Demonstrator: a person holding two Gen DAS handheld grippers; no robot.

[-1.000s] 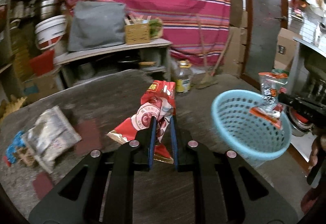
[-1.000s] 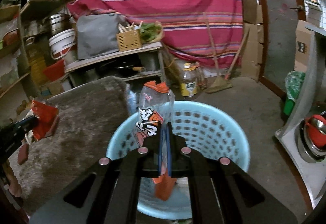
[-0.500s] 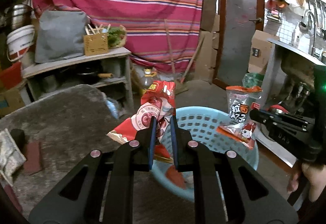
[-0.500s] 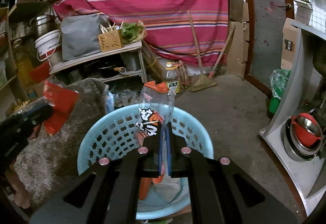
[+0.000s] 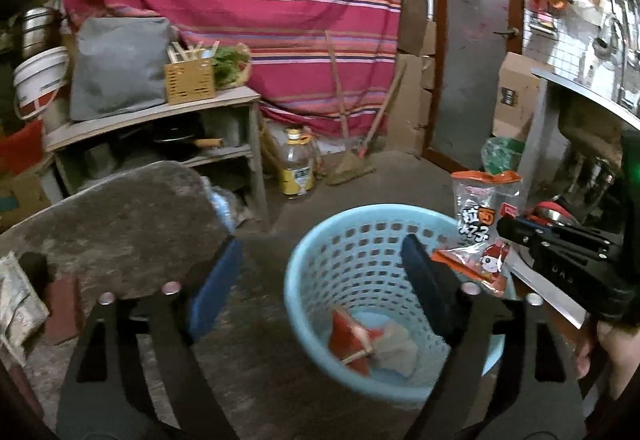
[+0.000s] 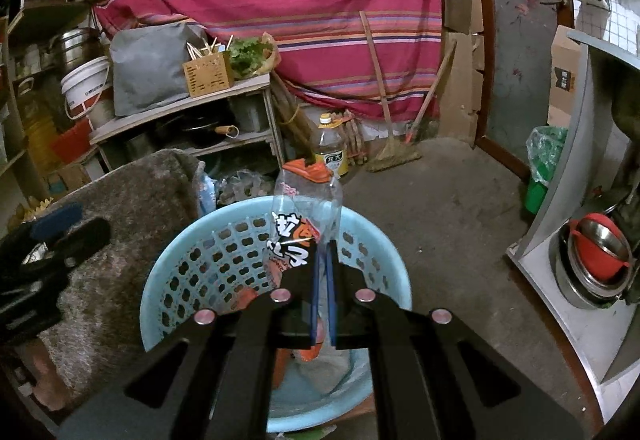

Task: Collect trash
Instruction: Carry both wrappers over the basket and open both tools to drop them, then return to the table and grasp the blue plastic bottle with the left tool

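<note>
A light blue perforated basket (image 5: 360, 236) stands on the floor beside the table. My left gripper (image 5: 320, 260) hangs over its near rim, jaws opening wide, nothing between them. A red snack bag (image 5: 352, 340) lies on the basket's bottom beside pale crumpled trash. My right gripper (image 6: 323, 252) is shut on a clear snack wrapper (image 6: 304, 208) with an orange top, held upright above the basket (image 6: 160, 280). In the left wrist view that wrapper (image 5: 484, 216) hangs at the basket's right rim from the right gripper (image 5: 506, 228). The left gripper (image 6: 72, 226) shows at the left edge of the right wrist view.
A grey-brown table top (image 5: 120, 208) lies left of the basket, with a crumpled silver wrapper (image 5: 16, 300) and a dark red patch (image 5: 60, 304) at its left edge. Behind are a wooden shelf (image 5: 160, 116) and an oil bottle (image 5: 296, 168). A metal counter with bowls (image 6: 600, 252) stands right.
The left gripper carried the red bag from the table to above the basket, then its jaws opened and the bag fell in. The right gripper still holds its wrapper over the basket.
</note>
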